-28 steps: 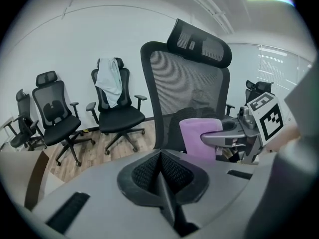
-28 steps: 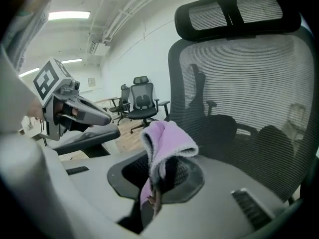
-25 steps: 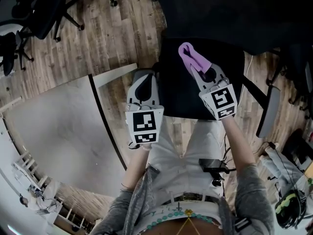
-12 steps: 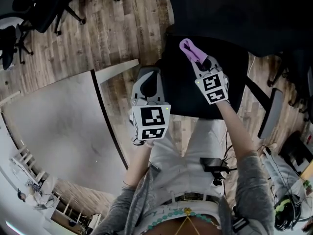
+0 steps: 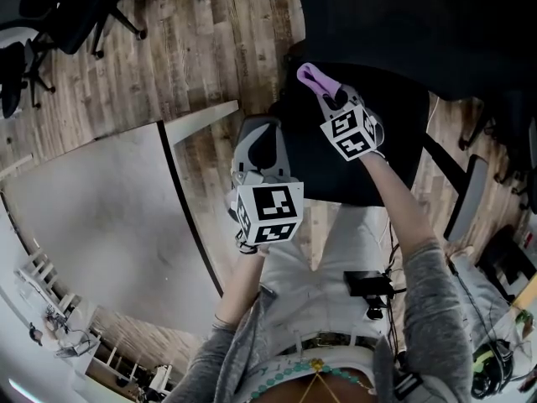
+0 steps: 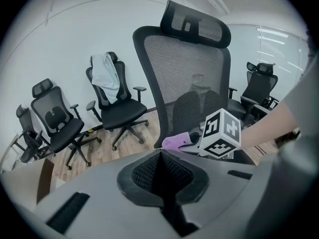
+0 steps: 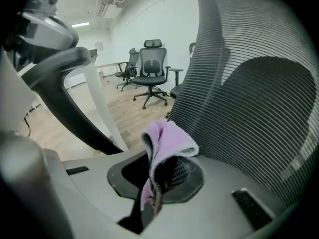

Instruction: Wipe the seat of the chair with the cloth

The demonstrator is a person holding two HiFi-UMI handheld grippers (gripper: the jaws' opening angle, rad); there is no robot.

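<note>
The black chair seat (image 5: 394,116) lies below me in the head view, its mesh backrest (image 6: 192,78) upright behind it. My right gripper (image 5: 329,99) hovers over the seat's far left part, shut on a folded lilac cloth (image 5: 315,77). In the right gripper view the cloth (image 7: 167,143) sticks up out of the closed jaws, right next to the mesh backrest (image 7: 249,98). My left gripper (image 5: 258,131) stays off the seat's left edge, shut with nothing in it. From the left gripper view the cloth (image 6: 177,142) and the right gripper's marker cube (image 6: 222,133) show ahead.
A large pale table top (image 5: 92,225) lies at the left over the wooden floor (image 5: 218,40). An armrest (image 5: 461,191) sticks out at the seat's right. Other office chairs (image 6: 117,103) stand behind, one with a white garment on it. Cables lie at the lower right.
The right gripper has carried the cloth leftward and farther across the seat. The left gripper has shifted slightly right and nearer to me, still shut.
</note>
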